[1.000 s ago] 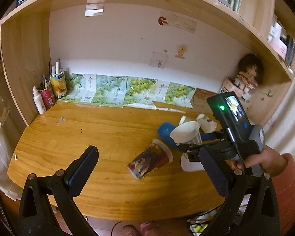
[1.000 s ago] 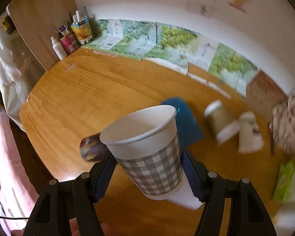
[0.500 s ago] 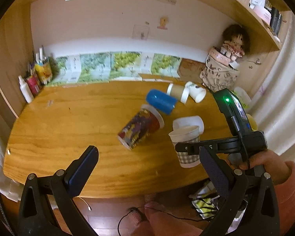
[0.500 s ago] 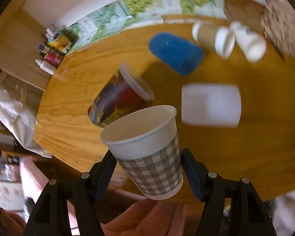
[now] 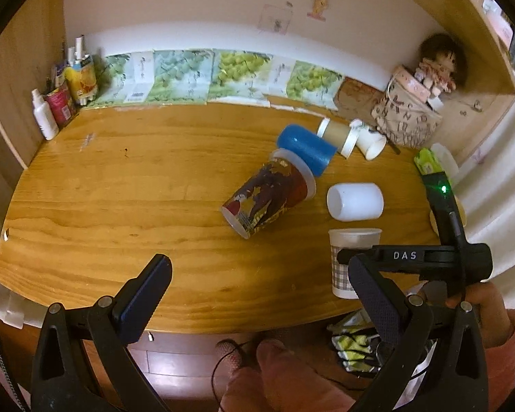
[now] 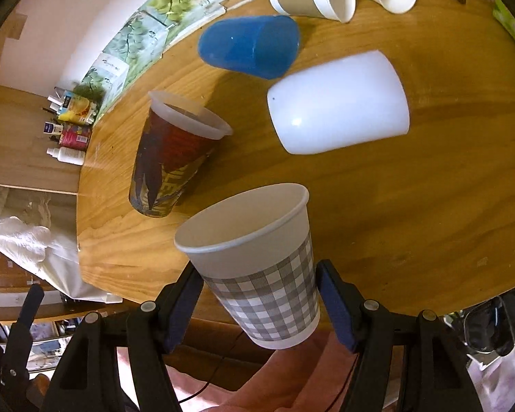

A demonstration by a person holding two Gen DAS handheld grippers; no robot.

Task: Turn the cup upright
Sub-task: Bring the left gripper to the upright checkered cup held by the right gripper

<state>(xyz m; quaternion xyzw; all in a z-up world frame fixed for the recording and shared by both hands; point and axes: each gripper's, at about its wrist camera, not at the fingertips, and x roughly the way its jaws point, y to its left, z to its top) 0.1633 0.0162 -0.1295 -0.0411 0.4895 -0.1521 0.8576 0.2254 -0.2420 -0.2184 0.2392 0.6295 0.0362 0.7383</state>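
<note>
My right gripper [image 6: 257, 305] is shut on a grey-checked paper cup [image 6: 257, 261], mouth up. In the left wrist view the checked cup [image 5: 346, 261] stands upright on the wooden table [image 5: 120, 206] near its front right edge, with the right gripper around it. My left gripper [image 5: 257, 295] is open and empty above the table's front edge. A printed red cup [image 5: 267, 199] lies on its side at the table's middle, also seen in the right wrist view [image 6: 168, 158].
A white cup [image 5: 355, 201], a blue cup [image 5: 305, 147], a brown sleeved cup [image 5: 336, 134] and a small white cup [image 5: 369, 140] lie on their sides. Bottles and cans [image 5: 61, 99] stand far left. A doll and bag [image 5: 415, 110] sit far right.
My right gripper brought the checked cup down from above the lying cups to the table's front right edge. The left gripper pulled back and stayed open.
</note>
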